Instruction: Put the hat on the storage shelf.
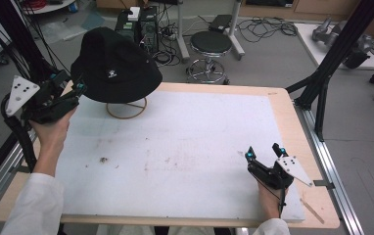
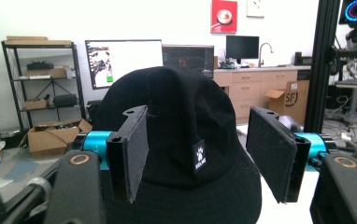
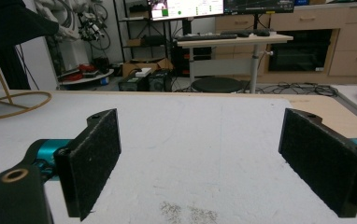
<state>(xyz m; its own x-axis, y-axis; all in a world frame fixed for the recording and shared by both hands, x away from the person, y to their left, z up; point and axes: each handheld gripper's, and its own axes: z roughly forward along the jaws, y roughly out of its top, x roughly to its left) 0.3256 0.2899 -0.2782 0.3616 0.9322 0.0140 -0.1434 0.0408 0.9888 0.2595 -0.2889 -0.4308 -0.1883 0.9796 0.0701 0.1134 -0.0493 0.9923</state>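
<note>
A black stool stands behind the white table.

A light wooden desk carries a white mat that covers most of its top and leaves bare wood along the far and right edges. On the mat, near the far left corner, rests the round wooden ring base of a hat stand. The mat is scuffed, with a small dark speck of debris left of the middle and faint brownish smudges around its centre.
</note>
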